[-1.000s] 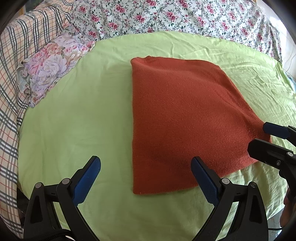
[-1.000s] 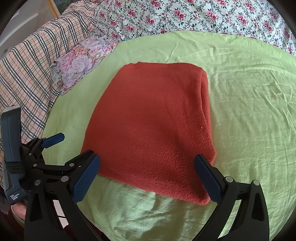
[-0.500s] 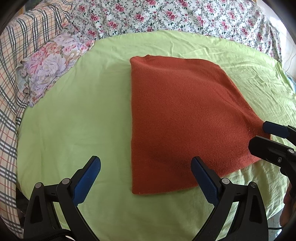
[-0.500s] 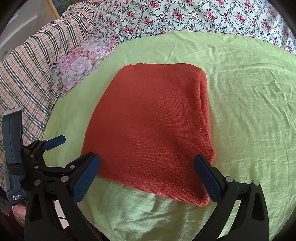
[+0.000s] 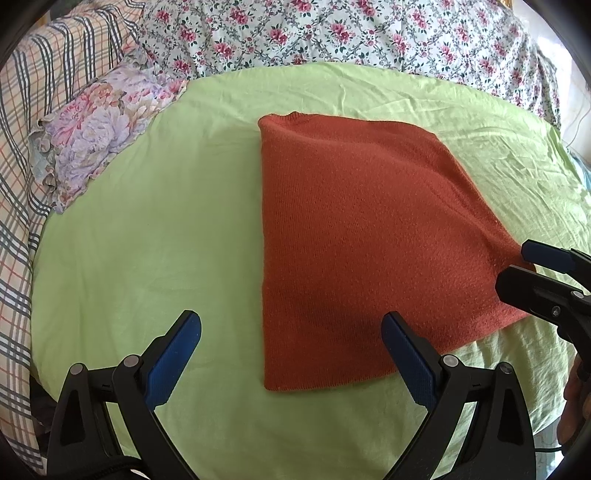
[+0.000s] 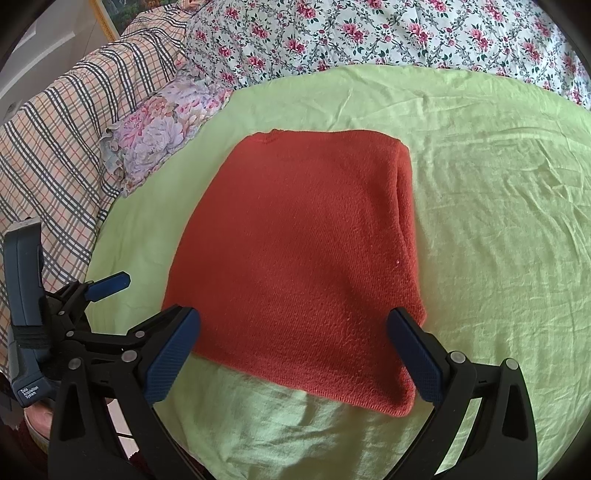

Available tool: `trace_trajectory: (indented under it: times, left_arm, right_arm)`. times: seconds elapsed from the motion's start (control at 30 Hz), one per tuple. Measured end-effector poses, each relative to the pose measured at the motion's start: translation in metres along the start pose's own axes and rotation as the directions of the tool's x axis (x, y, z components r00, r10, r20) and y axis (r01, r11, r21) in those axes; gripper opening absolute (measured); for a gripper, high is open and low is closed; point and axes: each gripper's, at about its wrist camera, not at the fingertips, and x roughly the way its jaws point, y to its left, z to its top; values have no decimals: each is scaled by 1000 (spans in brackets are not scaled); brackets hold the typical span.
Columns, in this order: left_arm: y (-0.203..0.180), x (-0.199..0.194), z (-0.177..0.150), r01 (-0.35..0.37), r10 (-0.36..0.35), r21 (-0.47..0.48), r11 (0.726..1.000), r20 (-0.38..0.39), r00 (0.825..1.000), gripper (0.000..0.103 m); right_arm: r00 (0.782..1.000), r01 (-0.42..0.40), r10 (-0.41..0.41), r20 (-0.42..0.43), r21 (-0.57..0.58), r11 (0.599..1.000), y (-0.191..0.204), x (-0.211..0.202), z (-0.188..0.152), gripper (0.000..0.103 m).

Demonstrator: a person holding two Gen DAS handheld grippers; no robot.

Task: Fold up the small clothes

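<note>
A rust-red knitted garment lies folded flat on the light green sheet. My left gripper stands open just short of the garment's near left corner, nothing between its fingers. In the right wrist view the same garment fills the middle, and my right gripper is open over its near edge, holding nothing. The right gripper's fingers also show at the right edge of the left wrist view, by the garment's right corner. The left gripper's fingers appear at the left of the right wrist view.
A flowered pillow lies at the far left of the sheet. A plaid blanket runs along the left side and a rose-print quilt across the back. Bare green sheet stretches to the right of the garment.
Both grippers have held almost still and stayed open. The views have drifted very slightly; the garment lies as before.
</note>
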Motion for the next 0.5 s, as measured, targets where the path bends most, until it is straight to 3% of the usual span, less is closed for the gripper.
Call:
trace_trajectory:
  times: [0.33, 0.5]
  left_arm:
    - [10, 5, 22, 71, -71, -31, 997, 4, 997, 98]
    - [14, 14, 37, 53, -53, -27, 998, -1, 999, 98]
  right_arm:
    - [1000, 0, 0, 20, -24, 1000, -4, -2, 11, 101]
    - [1000, 3, -3, 22, -8, 1000, -15, 2, 19, 101]
